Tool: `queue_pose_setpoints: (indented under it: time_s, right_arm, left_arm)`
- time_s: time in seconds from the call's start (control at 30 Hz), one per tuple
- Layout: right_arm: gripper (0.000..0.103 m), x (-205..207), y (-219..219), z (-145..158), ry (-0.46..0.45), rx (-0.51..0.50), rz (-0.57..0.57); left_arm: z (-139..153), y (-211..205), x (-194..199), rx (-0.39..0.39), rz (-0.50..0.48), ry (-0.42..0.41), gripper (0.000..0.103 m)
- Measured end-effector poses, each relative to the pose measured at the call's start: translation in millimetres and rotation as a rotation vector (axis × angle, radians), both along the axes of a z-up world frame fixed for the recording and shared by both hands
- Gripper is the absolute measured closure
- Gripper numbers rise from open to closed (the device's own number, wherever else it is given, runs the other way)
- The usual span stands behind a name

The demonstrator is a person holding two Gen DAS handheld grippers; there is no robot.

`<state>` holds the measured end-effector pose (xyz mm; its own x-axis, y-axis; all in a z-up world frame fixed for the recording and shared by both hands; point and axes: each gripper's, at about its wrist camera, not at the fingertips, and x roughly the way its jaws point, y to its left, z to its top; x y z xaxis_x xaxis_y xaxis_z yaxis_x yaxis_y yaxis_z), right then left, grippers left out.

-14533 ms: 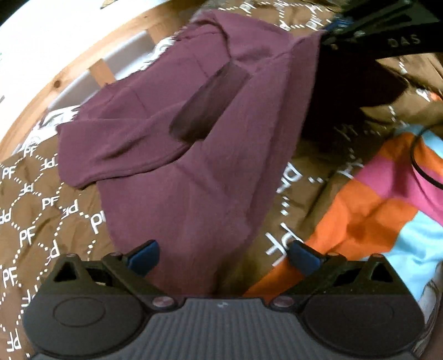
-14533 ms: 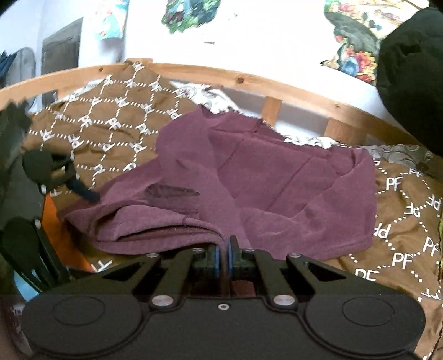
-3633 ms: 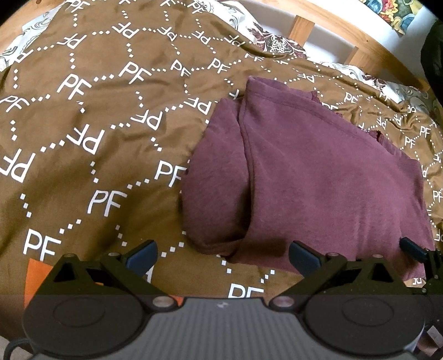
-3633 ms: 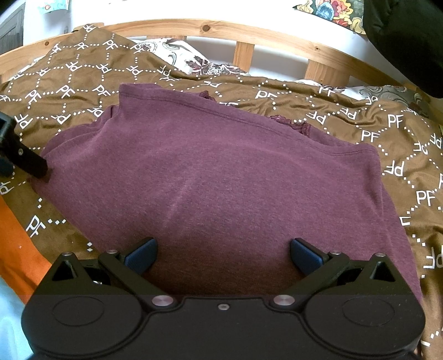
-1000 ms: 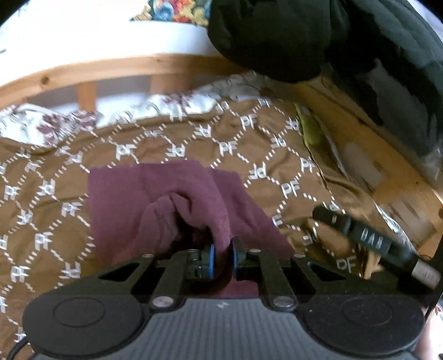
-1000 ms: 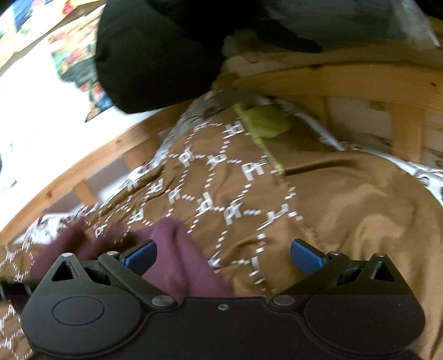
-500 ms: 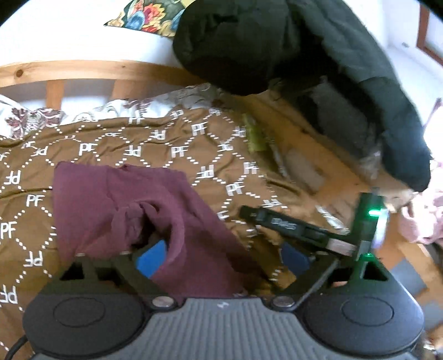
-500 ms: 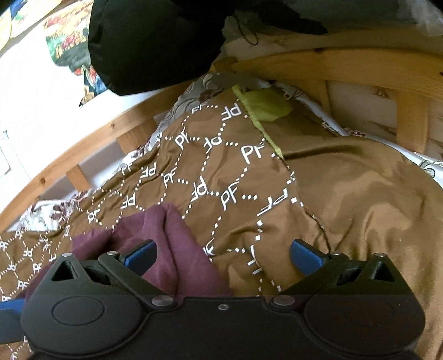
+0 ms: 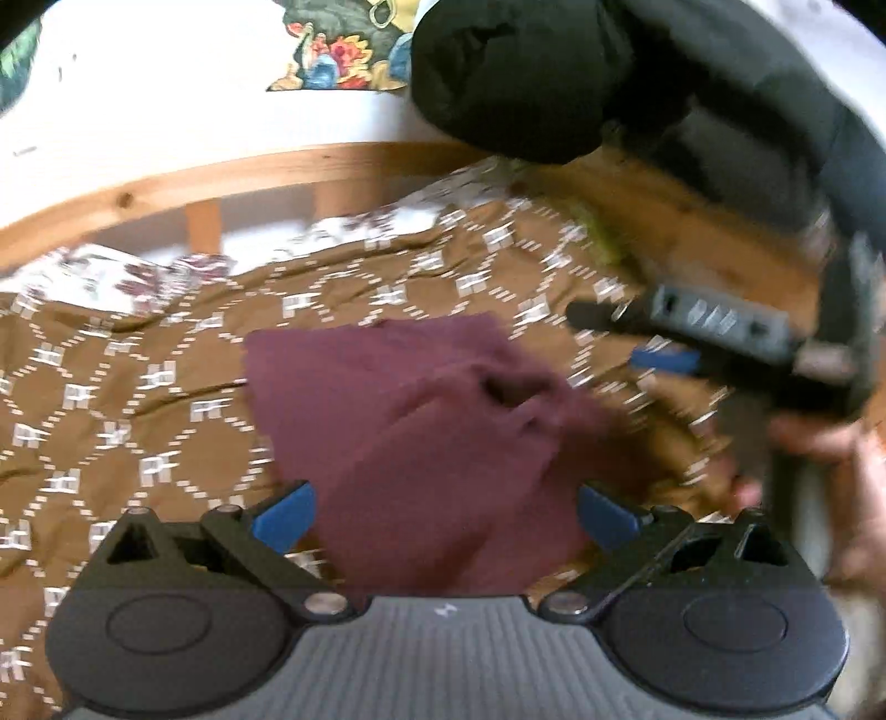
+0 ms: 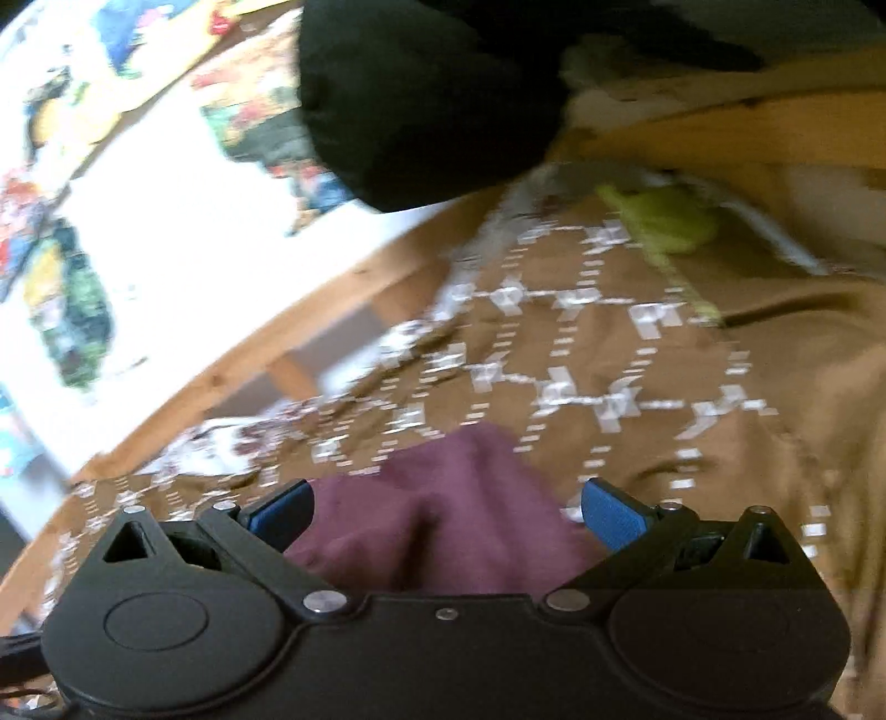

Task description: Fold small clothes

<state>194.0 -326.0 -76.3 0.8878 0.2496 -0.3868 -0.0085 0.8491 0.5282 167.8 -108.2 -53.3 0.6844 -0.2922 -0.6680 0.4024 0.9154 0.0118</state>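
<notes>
Brown bedding printed with a white dotted diamond pattern point(image 9: 166, 354) covers a bed with a pale wooden frame point(image 9: 221, 171), set against a white wall hung with colourful pictures point(image 9: 343, 50), while a bulky black garment point(image 9: 526, 72) hangs over the far right corner. On the bedspread lies the folded maroon garment point(image 9: 421, 443), a compact bundle with its upper edge straight and a small rumpled pocket of cloth near its right side. The left gripper point(image 9: 443, 515) hovers just above the near edge of the bundle, its blue-padded fingers point(image 9: 282, 512) spread wide to either side of the cloth and gripping nothing. The right gripper point(image 9: 664, 354) appears in the left wrist view at the right, blurred, held in the person's right hand point(image 9: 830, 459) just beside the garment's right edge. From the right wrist view, that gripper point(image 10: 446, 512) is likewise spread wide, its blue pads point(image 10: 614, 512) apart with the maroon cloth point(image 10: 443, 515) showing between and below them; whether they touch the fabric cannot be told through the blur. A yellow-green scrap of cloth point(image 10: 664, 221) sits at the bedspread's far edge, near the wooden rail, well apart from the garment. Both views are smeared by motion.
</notes>
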Motion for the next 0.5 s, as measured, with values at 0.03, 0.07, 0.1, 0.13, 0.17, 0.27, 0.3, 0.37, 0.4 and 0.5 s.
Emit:
queue_pose_setpoints:
  time_s: [0.03, 0.07, 0.1, 0.13, 0.17, 0.27, 0.3, 0.37, 0.4, 0.5]
  right_arm:
    - [0.000, 0.8, 5.3, 0.5, -0.007, -0.012, 0.023]
    - [0.000, 2.1, 11.7, 0.7, -0.013, -0.033, 0.049]
    - [0.000, 3.9, 18.2, 0.3, -0.016, -0.055, 0.081]
    - [0.001, 6.0, 23.8, 0.3, -0.016, -0.065, 0.105]
    - [0.001, 8.4, 28.0, -1.1, -0.014, -0.063, 0.132]
    - [0.000, 22.0, 33.5, -8.1, 0.006, 0.001, 0.213]
    - [0.000, 27.7, 34.6, -10.8, 0.021, 0.023, 0.232]
    - [0.000, 39.7, 35.2, -18.3, 0.053, 0.060, 0.264]
    - [0.000, 45.4, 36.1, -23.9, 0.074, 0.078, 0.276]
    - [0.000, 62.7, 34.8, -36.9, 0.138, 0.184, 0.331]
  left_arm:
    - [-7.9, -0.6, -2.1, 0.035, 0.018, -0.024, 0.001]
    - [-15.4, -1.1, -3.2, 0.061, 0.029, -0.040, 0.001]
    - [-22.8, -2.0, -3.8, 0.088, 0.033, -0.053, 0.001]
    - [-28.1, -4.2, -3.8, 0.109, 0.034, -0.053, 0.001]
    - [-33.0, -6.6, -3.3, 0.119, 0.032, -0.040, 0.001]
    - [-44.3, -9.7, -0.5, 0.110, 0.020, 0.006, 0.001]
    - [-47.2, -9.4, -1.0, 0.107, 0.023, 0.009, 0.001]
    - [-51.1, -9.6, 0.3, 0.115, 0.033, -0.003, 0.001]
    - [-51.8, -10.3, 1.6, 0.122, 0.034, -0.010, 0.001]
    - [-51.7, -12.0, -1.7, 0.143, 0.035, -0.047, 0.007]
